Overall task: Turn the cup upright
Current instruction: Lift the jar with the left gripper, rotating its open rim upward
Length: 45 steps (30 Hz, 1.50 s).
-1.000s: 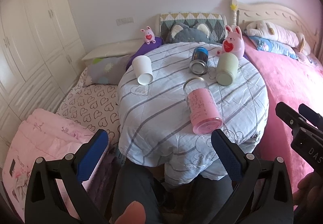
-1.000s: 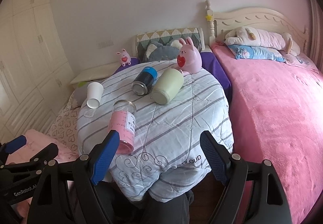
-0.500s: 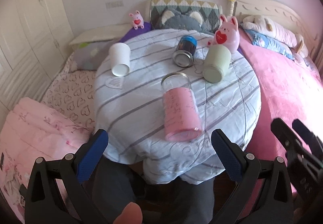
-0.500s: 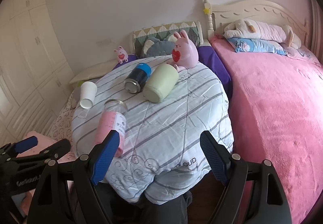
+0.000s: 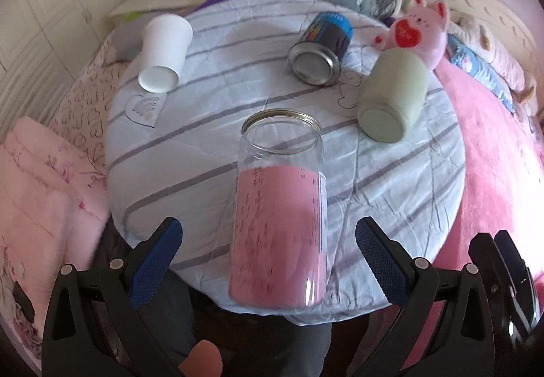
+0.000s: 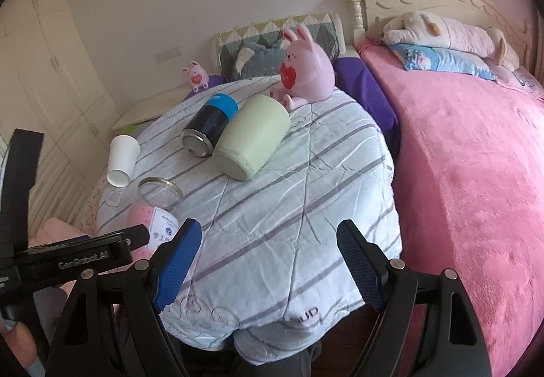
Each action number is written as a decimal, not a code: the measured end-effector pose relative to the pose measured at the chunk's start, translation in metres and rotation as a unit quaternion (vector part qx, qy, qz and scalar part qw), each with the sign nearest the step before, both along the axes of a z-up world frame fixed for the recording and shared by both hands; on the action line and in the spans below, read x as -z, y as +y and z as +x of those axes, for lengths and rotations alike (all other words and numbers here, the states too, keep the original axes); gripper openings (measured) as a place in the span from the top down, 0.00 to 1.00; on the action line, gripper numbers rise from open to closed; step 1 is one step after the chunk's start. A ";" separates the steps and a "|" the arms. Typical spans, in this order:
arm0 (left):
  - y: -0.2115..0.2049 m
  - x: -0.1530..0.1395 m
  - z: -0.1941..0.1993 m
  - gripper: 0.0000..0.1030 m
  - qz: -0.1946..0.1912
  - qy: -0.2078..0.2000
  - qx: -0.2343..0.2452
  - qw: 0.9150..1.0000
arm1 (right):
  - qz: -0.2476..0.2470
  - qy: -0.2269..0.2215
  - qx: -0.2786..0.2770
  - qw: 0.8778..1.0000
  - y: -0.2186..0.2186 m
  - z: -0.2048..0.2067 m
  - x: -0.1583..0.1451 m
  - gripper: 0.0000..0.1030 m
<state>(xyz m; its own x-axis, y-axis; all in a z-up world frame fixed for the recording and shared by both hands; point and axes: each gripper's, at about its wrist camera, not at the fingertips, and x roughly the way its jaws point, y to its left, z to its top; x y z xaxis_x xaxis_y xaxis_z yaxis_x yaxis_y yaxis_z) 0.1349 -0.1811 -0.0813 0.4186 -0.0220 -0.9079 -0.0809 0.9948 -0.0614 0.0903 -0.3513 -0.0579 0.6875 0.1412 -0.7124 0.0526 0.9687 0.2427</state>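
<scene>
Glass jar (image 5: 278,207), pink-labelled, lies on its side at the tabletop's (image 5: 210,152) near edge, between the wide-spread fingers of the left tool (image 5: 268,261). Beyond: one white paper cup (image 5: 163,53), one can (image 5: 321,48), one green cup (image 5: 392,94), all toppled. Right tool (image 6: 268,264) wide, empty.

Few markings can be read. In the right wrist view, the black body of the left tool (image 6: 136,237) carries white lettering, "GenRobot.AI". The striped quilt (image 6: 289,207) draped over the worktop shows dark letters "UD" near its front hem, the rest of that word hidden in a fold. The clear jar (image 5: 278,224) with the pink lining has rows of small dark characters, too blurred to read, and its white label (image 6: 163,227) bears small print and a round emblem that cannot be made out.
</scene>
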 end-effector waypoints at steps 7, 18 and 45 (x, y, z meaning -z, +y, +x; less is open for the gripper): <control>0.002 0.018 0.028 0.00 -0.017 0.045 -0.016 0.999 | 0.005 0.017 -0.012 1.000 0.001 0.023 0.010 0.19; 0.013 0.034 0.052 0.01 -0.057 0.091 -0.039 0.993 | 0.011 0.032 -0.013 0.999 -0.001 0.043 0.021 0.19; -0.010 0.013 0.049 0.32 -0.030 0.031 0.005 0.999 | 0.015 0.036 -0.007 0.999 -0.005 0.044 0.023 0.19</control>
